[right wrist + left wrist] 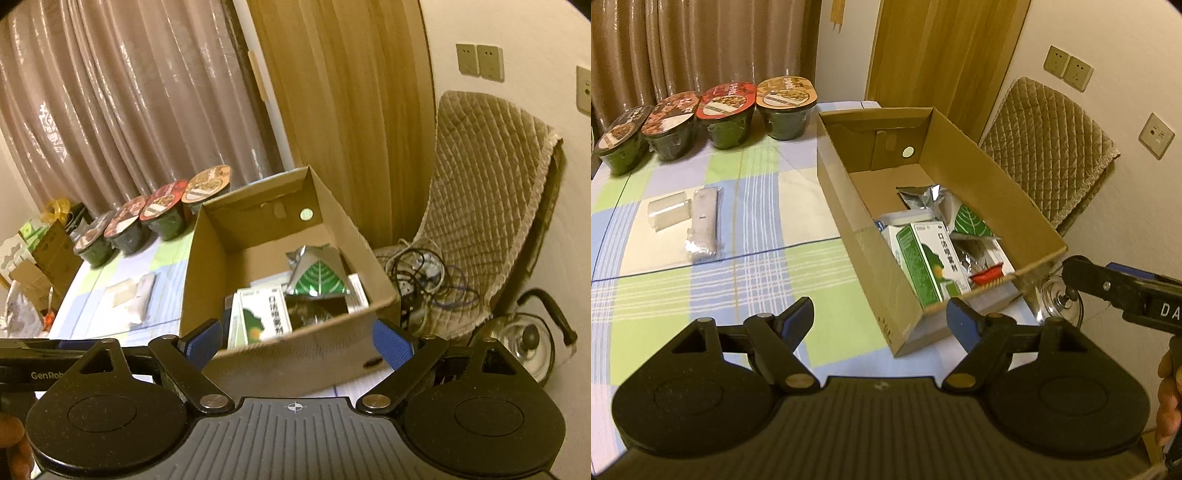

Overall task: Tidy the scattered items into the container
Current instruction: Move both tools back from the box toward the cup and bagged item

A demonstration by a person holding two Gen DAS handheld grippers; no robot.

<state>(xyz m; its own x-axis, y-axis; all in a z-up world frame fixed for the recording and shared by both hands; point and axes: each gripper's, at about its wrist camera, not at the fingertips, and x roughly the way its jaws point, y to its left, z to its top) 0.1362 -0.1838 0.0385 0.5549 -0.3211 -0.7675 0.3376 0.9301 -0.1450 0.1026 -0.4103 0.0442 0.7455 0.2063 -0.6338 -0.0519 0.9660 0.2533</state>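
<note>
Scattered items still out: a wrapped grey packet (704,225) and a clear plastic piece (668,214), touching side by side on the table (768,266), ahead and to the left of the left hand-held gripper (881,321). That gripper hangs above the table with jaws spread wide, nothing between them. The right hand-held gripper (295,341) is likewise wide open and empty, held at the near end of the cardboard box (846,192).

Key relation: the packet lies with its long axis running away from the left gripper, roughly parallel to the box's long wall. The left gripper is plainly the nearer one; the box stands between the right gripper and the packet. Judgement: the left takes the packet, closing across its short width, then carries it rightward over the box wall.

Box contents so far: a green-and-white carton (925,258), a foil pouch with leaf print (317,277), and other packets beneath that are too jumbled to name.

Further out, four lidded bowls (720,114) in a row at the far edge; whether they count as items to tidy I cannot tell.

Surface: checked cloth in green, blue and white. Room: curtains behind, a wooden door, and a quilted chair (491,206) beyond the box to the right, cables on its seat.
</note>
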